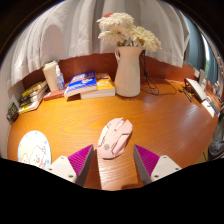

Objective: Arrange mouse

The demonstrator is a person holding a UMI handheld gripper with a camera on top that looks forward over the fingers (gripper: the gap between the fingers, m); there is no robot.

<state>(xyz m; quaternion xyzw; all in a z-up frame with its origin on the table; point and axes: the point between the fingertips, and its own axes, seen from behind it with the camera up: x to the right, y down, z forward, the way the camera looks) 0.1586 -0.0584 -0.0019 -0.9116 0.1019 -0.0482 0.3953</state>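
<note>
— What sits nearest the lens?

— The gripper point(113, 163), its two fingers spread wide, each with a magenta pad point(80, 160) on the inner face. Nothing is pressed between them.

— And the mouse?

— The mouse point(115, 137), pale pink and white, lies flat on the wooden worktop point(165, 120), just ahead of the fingertips and roughly centred on the gap between them. Its near end reaches in between the tips, with a gap at either side; neither pad touches it.

— What else is on the worktop?

— To the left of the left finger, a round plate-like disc point(34, 149) with a pale pattern lies flat near the worktop's front edge. Beyond the mouse, well apart from it, a white vase point(128, 72) stands upright, holding cream and pale pink flowers point(126, 32). Just left of the vase is a short stack of books point(89, 86), the top one blue-covered. Further left a white upright object point(52, 76) stands near the back, and a few more books point(31, 94) lie at the far left edge.

— Anything on the right?

— Some dark cables point(160, 88) trail beside the vase, and a light-coloured object point(196, 90) rests at the far right; what it is cannot be made out. Pale curtains point(60, 30) hang behind the worktop.
</note>
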